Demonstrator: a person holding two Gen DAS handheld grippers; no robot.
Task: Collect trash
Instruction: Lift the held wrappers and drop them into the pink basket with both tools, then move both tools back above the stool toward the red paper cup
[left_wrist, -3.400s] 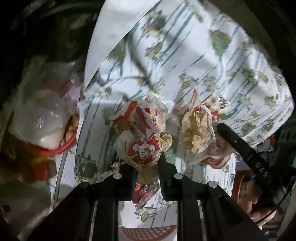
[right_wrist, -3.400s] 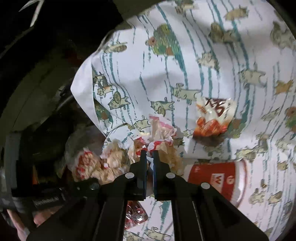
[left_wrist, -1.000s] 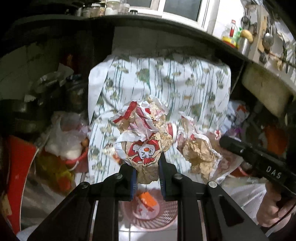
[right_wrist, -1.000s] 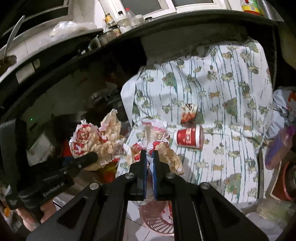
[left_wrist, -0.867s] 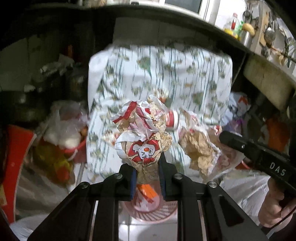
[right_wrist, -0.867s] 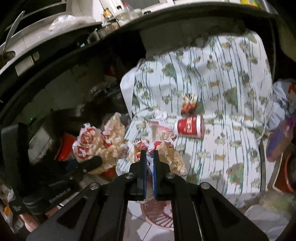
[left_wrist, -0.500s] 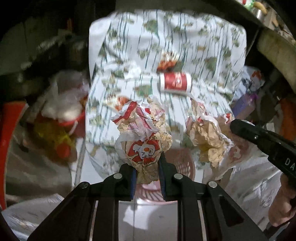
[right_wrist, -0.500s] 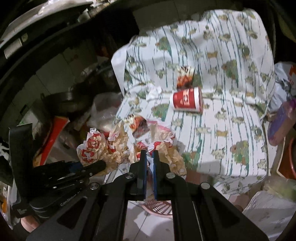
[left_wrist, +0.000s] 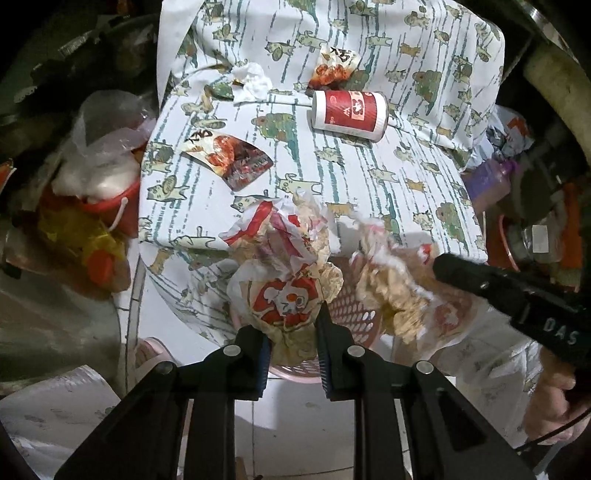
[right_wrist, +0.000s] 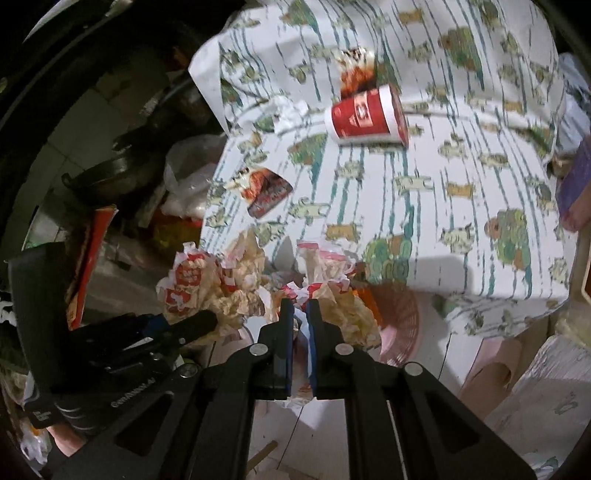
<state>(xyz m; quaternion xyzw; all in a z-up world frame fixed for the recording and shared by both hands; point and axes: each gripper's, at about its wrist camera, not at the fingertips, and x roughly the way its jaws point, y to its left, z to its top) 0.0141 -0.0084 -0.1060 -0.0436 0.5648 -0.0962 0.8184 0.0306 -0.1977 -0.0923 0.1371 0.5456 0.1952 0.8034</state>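
Two wads of crumpled food wrapper are in the air, one in each gripper, both hanging over a pink basket (left_wrist: 354, 314) on the floor at the near edge of the table.

The left gripper (left_wrist: 293, 354) is clamped on the lower tail of a wrapper wad (left_wrist: 284, 266) printed with a red and white mascot; the bulk of the paper balloons upward toward 12 o'clock from the jaws. At 3 o'clock from it, the right gripper (right_wrist: 300, 354) pinches a thin fold of the second wad (right_wrist: 332, 295), its jaws nearly together with paper between them, just starting to part.

More trash lies on the patterned tablecloth (left_wrist: 424, 166): a red cup (left_wrist: 349, 115) on its side at 12 o'clock, a torn snack packet (left_wrist: 231, 157) at 11 o'clock, a second packet (left_wrist: 334, 68) just beyond the cup, and a white tissue (left_wrist: 255, 81) near the far left corner.

The wrappers look light and soft, springy rather than stiff, and probably a little greasy. A pinch on a single fold holds them, but a loose flap could tear or slip, so the denser crumpled core is the safer place to grip. They should drop slowly and may drift or catch on the basket rim. The cup is light too, with thin walls that would likely dent under a hard squeeze; it is best taken across its body or by the rim. The flat packets look slick and lie close to the cloth, so a raised corner is the place to take hold.
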